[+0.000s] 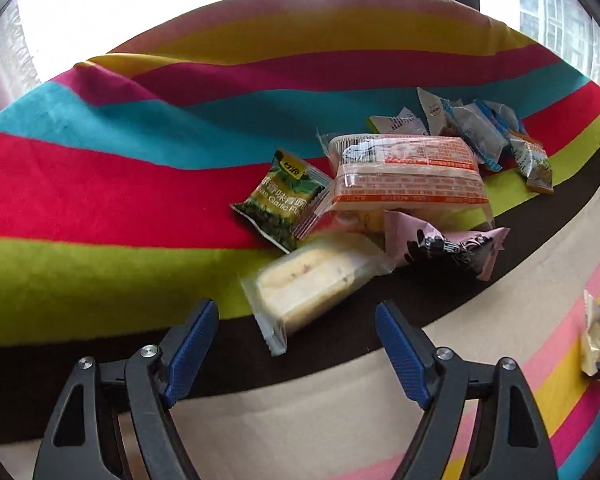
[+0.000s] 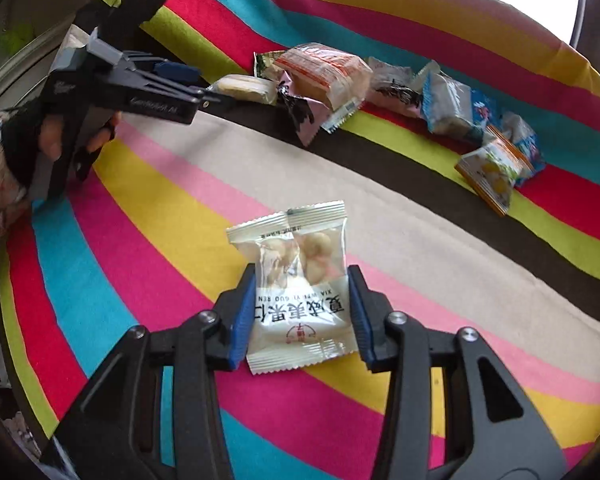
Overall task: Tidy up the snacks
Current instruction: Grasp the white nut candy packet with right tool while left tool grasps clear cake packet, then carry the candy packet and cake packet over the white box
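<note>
My right gripper [image 2: 300, 312] is shut on a white nut packet [image 2: 296, 288] and holds it over the striped cloth. The packet shows at the right edge of the left wrist view [image 1: 594, 340]. My left gripper [image 1: 296, 320] is open, its blue pads [image 1: 194, 344] just short of a clear-wrapped pale yellow cake [image 1: 312, 284]. Behind it lie a green garlic-pea packet [image 1: 284, 200], an orange-printed cake pack [image 1: 404, 172] and a pink-and-black packet [image 1: 444, 244]. In the right wrist view the left gripper [image 2: 216, 98] points at the cake [image 2: 246, 88].
A striped cloth [image 2: 140, 208] covers the round table. More small packets, blue, white and orange, lie in a row at the back right [image 2: 480, 136]. A bright window is behind the table [image 1: 140, 12].
</note>
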The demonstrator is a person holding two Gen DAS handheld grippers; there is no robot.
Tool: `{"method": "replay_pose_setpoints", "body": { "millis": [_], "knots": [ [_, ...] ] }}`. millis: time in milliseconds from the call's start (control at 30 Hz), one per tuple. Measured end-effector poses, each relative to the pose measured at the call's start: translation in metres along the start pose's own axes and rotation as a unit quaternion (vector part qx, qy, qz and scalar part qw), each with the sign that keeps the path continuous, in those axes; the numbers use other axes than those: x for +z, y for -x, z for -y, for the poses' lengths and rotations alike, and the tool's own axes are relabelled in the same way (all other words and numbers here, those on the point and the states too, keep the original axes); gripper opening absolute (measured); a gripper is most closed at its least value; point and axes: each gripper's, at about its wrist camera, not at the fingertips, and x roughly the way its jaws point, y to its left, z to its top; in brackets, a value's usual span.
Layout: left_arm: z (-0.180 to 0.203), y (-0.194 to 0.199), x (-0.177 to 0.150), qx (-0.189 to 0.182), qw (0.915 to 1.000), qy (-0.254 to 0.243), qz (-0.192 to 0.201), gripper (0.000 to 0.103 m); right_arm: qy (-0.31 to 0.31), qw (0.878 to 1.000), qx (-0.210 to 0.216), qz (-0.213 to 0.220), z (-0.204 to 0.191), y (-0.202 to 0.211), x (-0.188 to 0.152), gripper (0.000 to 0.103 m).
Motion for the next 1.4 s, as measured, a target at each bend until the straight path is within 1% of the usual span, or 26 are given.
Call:
{"method": "replay_pose_setpoints", "body": {
  "millis": [33,67,100,133,167,200,233,267,300,333,433,533,600,700,800,900,967,1067,1167,1267,1400],
  "knots": [
    [0.000,-0.010,0.008,-0.001,0.9996,-0.021,-0.017,0.082,-0.007,1.000,-0.001,0.000,0.003,0.006,-0.009,0.047],
    [-0.002,-0.015,0.013,-0.012,0.9993,-0.031,-0.017,0.087,-0.011,1.000,-0.002,0.002,0.008,0.009,-0.012,0.048],
    [-0.004,-0.020,0.018,-0.032,0.9982,-0.040,-0.031,0.088,-0.018,1.000,-0.005,0.006,0.011,0.014,-0.019,0.048],
    [-0.007,-0.024,0.022,-0.053,0.9971,-0.037,-0.041,0.087,-0.029,0.999,-0.007,0.014,0.013,0.017,-0.021,0.049],
    [-0.010,-0.026,0.024,-0.073,0.9956,-0.028,-0.051,0.077,-0.042,0.999,-0.006,0.027,0.017,0.021,-0.026,0.049],
    [-0.012,-0.026,0.023,-0.098,0.9936,-0.007,-0.056,0.049,-0.043,0.999,-0.007,0.028,0.017,0.032,-0.033,0.049],
    [-0.013,-0.023,0.022,-0.107,0.9924,0.016,-0.059,0.045,-0.041,0.999,-0.013,0.027,0.016,0.031,-0.034,0.050],
    [-0.007,-0.018,0.016,-0.098,0.9931,0.017,-0.062,0.037,-0.037,0.999,-0.018,0.025,0.015,0.032,-0.035,0.050],
    [0.003,-0.011,0.009,-0.084,0.9947,0.011,-0.058,0.037,-0.034,0.999,-0.021,0.024,0.014,0.031,-0.034,0.050],
    [0.012,-0.003,-0.001,-0.080,0.9951,0.014,-0.056,0.037,-0.034,0.999,-0.021,0.024,0.014,0.031,-0.036,0.050],
    [0.034,0.024,-0.034,-0.093,0.9927,0.061,-0.048,0.037,-0.036,0.999,-0.017,0.024,0.017,0.029,-0.037,0.051],
    [0.057,0.046,-0.061,-0.072,0.9941,0.075,-0.031,0.037,-0.034,0.999,-0.019,0.023,0.017,0.020,-0.034,0.051],
    [0.070,0.056,-0.074,-0.046,0.9958,0.076,-0.019,0.037,-0.034,0.999,-0.019,0.023,0.018,0.019,-0.038,0.051],
    [0.079,0.070,-0.082,-0.053,0.9923,0.111,-0.016,0.037,-0.032,0.999,-0.023,0.023,0.016,0.017,-0.036,0.049],
    [0.093,0.088,-0.099,-0.037,0.9927,0.114,-0.017,0.037,-0.032,0.999,-0.030,0.025,0.012,0.021,-0.031,0.047],
    [0.103,0.104,-0.114,-0.046,0.9911,0.124,-0.019,0.037,-0.047,0.998,-0.033,0.018,0.010,0.029,-0.032,0.046],
    [0.107,0.123,-0.132,-0.042,0.9913,0.123,-0.016,0.037,-0.059,0.998,-0.025,0.026,0.001,0.044,-0.037,0.046],
    [0.114,0.140,-0.152,-0.051,0.9899,0.131,-0.020,0.037,-0.061,0.997,-0.025,0.026,-0.017,0.060,-0.044,0.046],
    [0.123,0.157,-0.170,-0.052,0.9902,0.128,-0.018,0.037,-0.066,0.997,-0.018,0.020,-0.032,0.074,-0.055,0.046],
    [0.129,0.173,-0.186,-0.056,0.9906,0.124,-0.016,0.037,-0.064,0.998,-0.020,0.015,-0.044,0.087,-0.068,0.046],
    [0.139,0.188,-0.198,-0.061,0.9914,0.115,-0.012,0.037,-0.068,0.997,-0.025,0.010,-0.055,0.102,-0.085,0.046]
  ]
}}
